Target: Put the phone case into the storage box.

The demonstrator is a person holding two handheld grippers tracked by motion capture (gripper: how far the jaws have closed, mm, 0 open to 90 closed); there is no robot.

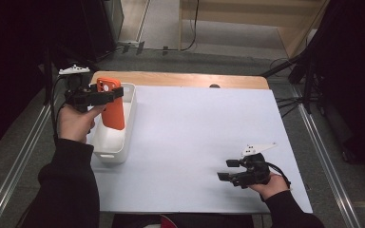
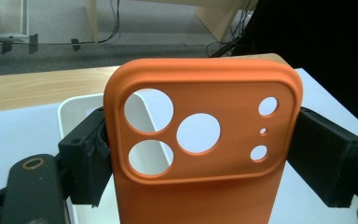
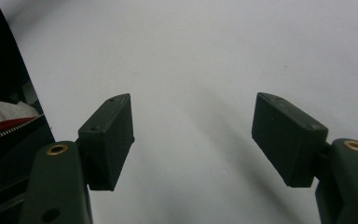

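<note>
Orange silicone is what the left gripper (image 1: pixel 110 94) is clamped on: an orange phone case (image 1: pixel 112 105), held by its two long edges near the camera end. In the left gripper view both black pads press against the case's sides, one on each edge, with the jaws standing fairly wide because the case itself is wide. The case (image 2: pixel 205 154) shows its back, with three large round lens holes and three smaller holes in a raised panel. It hangs upright, camera end up, over the white plastic bin (image 1: pixel 127 137) at the far left of the table, its lower end down inside the bin; I cannot tell whether it touches the bin's floor. The bin sits on the white sheet (image 1: pixel 204 137) that covers most of the wooden table (image 1: pixel 180 80).

At the near right, well apart from the case and bin, the right gripper (image 1: pixel 228 169) is held low over the white sheet. Its jaws stand apart with bare white surface between them (image 3: pixel 193 135), gripping and touching nothing.
</note>
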